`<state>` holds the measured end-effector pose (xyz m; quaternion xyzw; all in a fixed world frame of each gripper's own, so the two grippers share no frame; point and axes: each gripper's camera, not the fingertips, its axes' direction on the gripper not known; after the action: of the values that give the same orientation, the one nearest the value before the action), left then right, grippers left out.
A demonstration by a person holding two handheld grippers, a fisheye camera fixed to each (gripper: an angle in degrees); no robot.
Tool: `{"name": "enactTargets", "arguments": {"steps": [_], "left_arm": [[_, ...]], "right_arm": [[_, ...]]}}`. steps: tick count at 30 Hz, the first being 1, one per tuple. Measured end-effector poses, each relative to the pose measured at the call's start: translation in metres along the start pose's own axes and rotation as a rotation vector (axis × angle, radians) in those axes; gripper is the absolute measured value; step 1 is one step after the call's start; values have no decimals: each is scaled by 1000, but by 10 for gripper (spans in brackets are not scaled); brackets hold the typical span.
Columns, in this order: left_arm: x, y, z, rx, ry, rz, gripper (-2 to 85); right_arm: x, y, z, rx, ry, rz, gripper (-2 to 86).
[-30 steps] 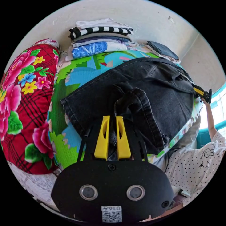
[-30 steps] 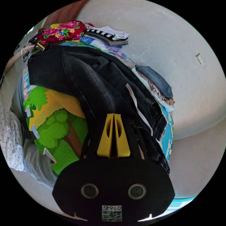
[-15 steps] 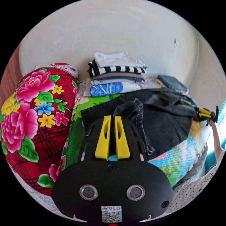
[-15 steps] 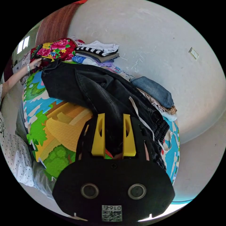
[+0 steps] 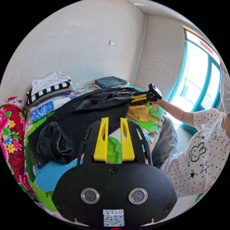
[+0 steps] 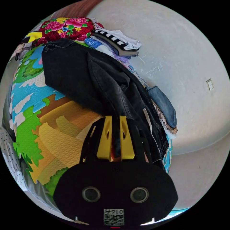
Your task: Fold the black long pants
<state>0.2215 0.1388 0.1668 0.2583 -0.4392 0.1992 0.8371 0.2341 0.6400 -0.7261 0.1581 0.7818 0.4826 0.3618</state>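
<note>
A foam mat [image 6: 48, 134] printed with bright cartoon shapes lies under both grippers, and the black pants [image 6: 79, 79], heavy faded denim with stitched seams, lie rumpled across it ahead of them. The right gripper [image 6: 115, 124] pinches a fold of the pants between its yellow jaws. The left gripper [image 5: 114, 127] stands parted and empty just short of the cloth, a rolled cuff [image 5: 51, 141] to its left.

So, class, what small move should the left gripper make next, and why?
Probably lower the left gripper to the bunched cuff and grip it. Its jaws stand apart with nothing between them, while the right gripper is shut on the pants, which lie rumpled on the mat.
</note>
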Motion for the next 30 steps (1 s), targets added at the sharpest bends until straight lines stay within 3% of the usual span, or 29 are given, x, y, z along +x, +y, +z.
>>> {"name": "enactTargets", "arguments": {"steps": [5, 10, 17, 23, 26, 30], "left_arm": [[87, -3, 25, -5, -74, 147, 81], [159, 1, 69, -56, -25, 264, 105], [244, 19, 124, -87, -8, 404, 106], [261, 12, 157, -116, -91, 338, 106], [264, 11, 194, -296, -104, 287, 87], [268, 18, 203, -308, 8, 234, -1]], "right_arm": [[-5, 40, -71, 79, -9, -55, 25], [-6, 111, -148, 80, -232, 0, 21], [-12, 223, -155, 29, -341, 76, 36], [62, 351, -179, 322, -533, 507, 88], [103, 437, -201, 456, -415, 784, 96], [151, 524, -211, 366, -177, 1038, 115]]}}
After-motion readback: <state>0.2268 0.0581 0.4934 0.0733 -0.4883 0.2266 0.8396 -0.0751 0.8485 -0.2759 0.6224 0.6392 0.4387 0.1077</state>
